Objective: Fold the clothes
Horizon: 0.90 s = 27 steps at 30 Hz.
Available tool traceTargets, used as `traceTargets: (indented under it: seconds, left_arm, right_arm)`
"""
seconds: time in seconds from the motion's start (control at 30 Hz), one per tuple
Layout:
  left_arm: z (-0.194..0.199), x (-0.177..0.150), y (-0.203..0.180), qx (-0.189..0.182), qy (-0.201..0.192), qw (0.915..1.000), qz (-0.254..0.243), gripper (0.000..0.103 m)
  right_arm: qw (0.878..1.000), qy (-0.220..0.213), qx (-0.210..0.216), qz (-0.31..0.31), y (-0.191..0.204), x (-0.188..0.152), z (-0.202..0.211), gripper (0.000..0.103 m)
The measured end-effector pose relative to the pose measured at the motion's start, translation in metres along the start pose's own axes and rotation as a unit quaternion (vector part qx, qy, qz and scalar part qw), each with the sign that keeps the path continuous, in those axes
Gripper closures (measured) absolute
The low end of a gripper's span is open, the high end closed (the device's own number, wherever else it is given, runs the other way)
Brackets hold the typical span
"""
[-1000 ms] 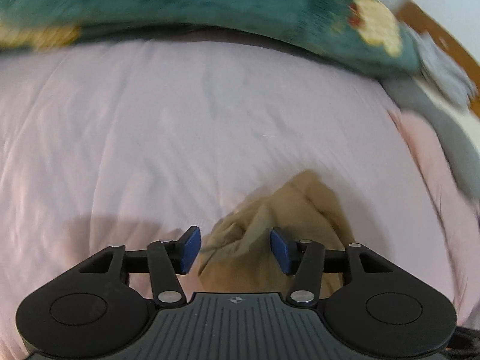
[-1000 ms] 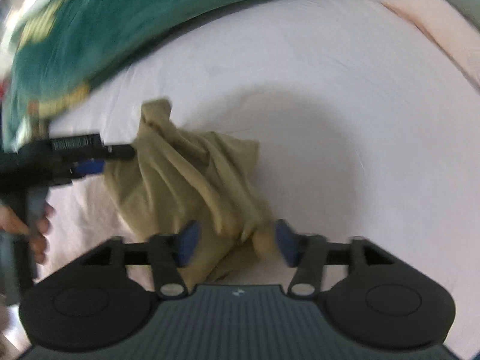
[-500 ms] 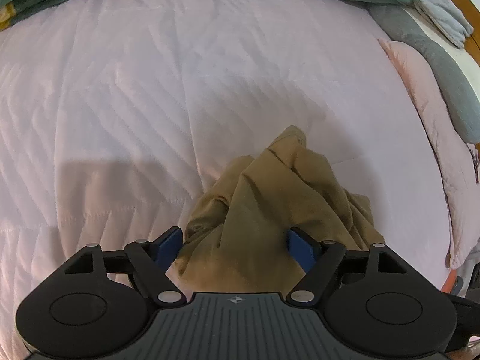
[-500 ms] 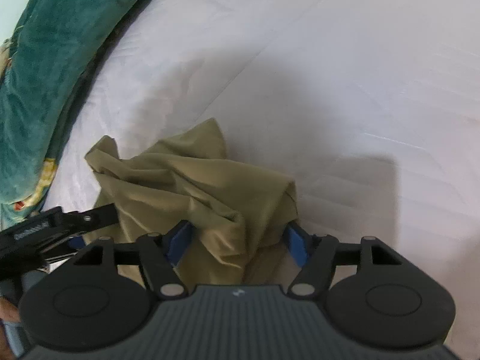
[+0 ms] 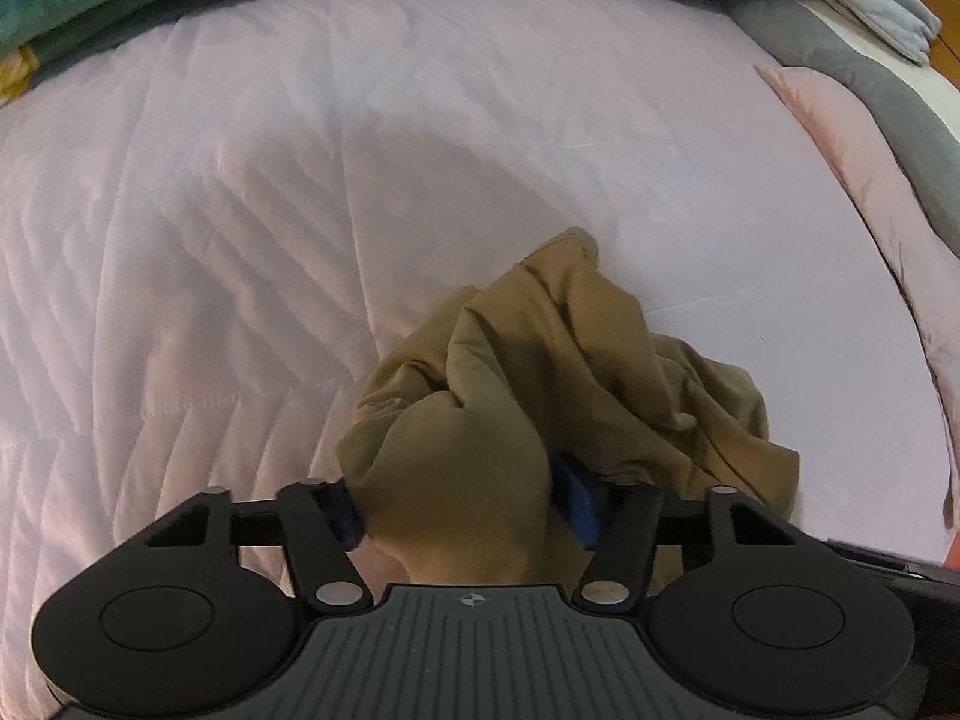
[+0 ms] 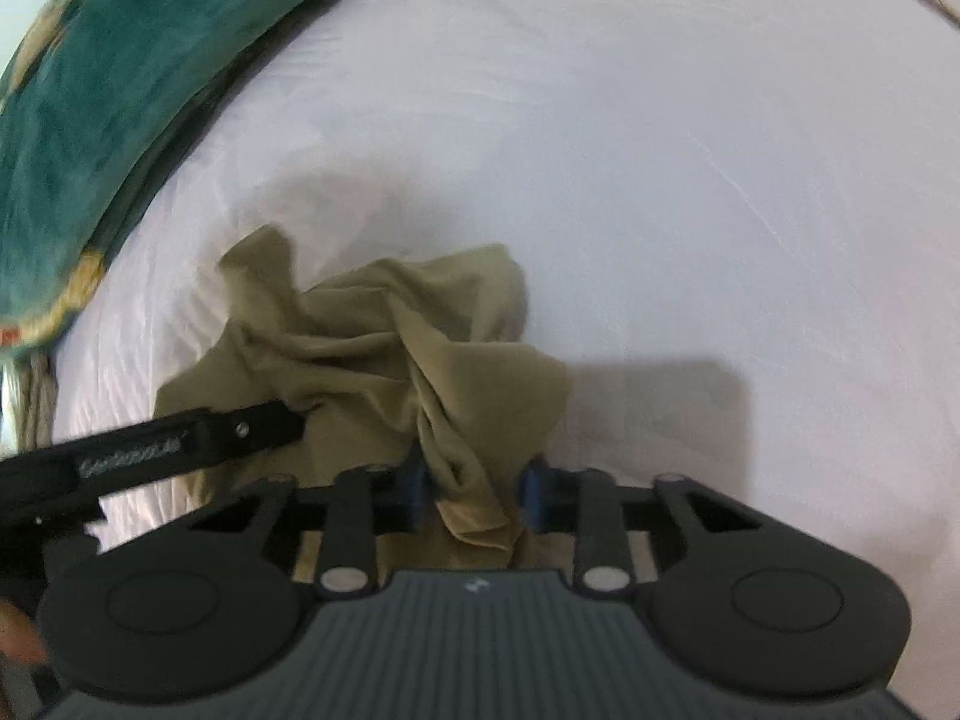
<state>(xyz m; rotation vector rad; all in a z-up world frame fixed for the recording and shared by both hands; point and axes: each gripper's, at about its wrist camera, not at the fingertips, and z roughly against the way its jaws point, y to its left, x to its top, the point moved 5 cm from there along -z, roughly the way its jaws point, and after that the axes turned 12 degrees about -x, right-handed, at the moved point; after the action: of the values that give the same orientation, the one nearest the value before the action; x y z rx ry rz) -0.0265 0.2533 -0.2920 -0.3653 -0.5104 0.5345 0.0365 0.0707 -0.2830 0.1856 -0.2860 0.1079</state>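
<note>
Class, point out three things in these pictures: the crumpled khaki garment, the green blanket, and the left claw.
Khaki garment [image 6: 384, 354]: right wrist view, on its crumpled middle folds.
Green blanket [image 6: 114, 96]: right wrist view, on its plush top surface.
Left claw [image 5: 462, 510]: left wrist view, midway between its blue fingertips, where cloth bunches.

Crumpled olive-tan garment [image 5: 540, 372] lies bunched in a heap on bed.

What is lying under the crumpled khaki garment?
The khaki garment lies on the pale pink quilt, which shows all around it. Whether anything else sits beneath is covered by the cloth.
</note>
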Motion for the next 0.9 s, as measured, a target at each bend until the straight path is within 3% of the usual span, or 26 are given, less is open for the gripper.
traceTargets:
  seconds: [0.27, 0.6, 0.9]
  left_arm:
    - [0.012, 0.002, -0.022, 0.028, -0.013, 0.9990, -0.031, 0.050]
    - [0.049, 0.009, -0.060, 0.041, -0.044, 0.9979, -0.023, 0.051]
    - [0.052, -0.001, -0.045, 0.054, -0.009, 0.9985, 0.007, 0.051]
  right_arm:
    - [1.000, -0.024, -0.002, 0.019, 0.004, -0.002, 0.019, 0.081]
    - [0.997, -0.069, 0.002, 0.044, -0.002, 0.007, 0.068, 0.084]
    - [0.998, -0.051, 0.019, 0.040, -0.009, 0.017, 0.081, 0.084]
